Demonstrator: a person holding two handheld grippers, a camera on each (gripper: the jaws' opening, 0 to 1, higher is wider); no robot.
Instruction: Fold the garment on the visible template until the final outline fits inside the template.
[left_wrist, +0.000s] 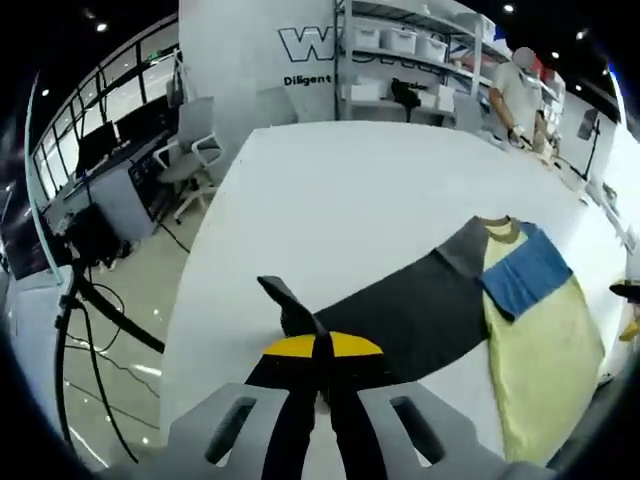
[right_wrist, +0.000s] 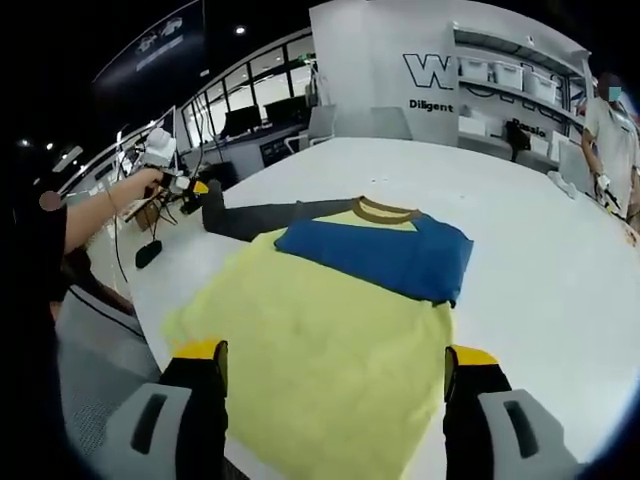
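Your garment (right_wrist: 330, 330) lies spread on the white counter (right_wrist: 540, 270), yellow body flat and the blue sleeve (right_wrist: 385, 255) already folded across the chest. The dark grey sleeve (left_wrist: 410, 310) stretches out sideways, and your left tool (left_wrist: 318, 352) is clenched on its cuff, so that fold looks to be the step in hand. Your right tool (right_wrist: 335, 375) hangs released over the hem, jaws wide apart. I can't make out a template outline. The body folds seem still to come.
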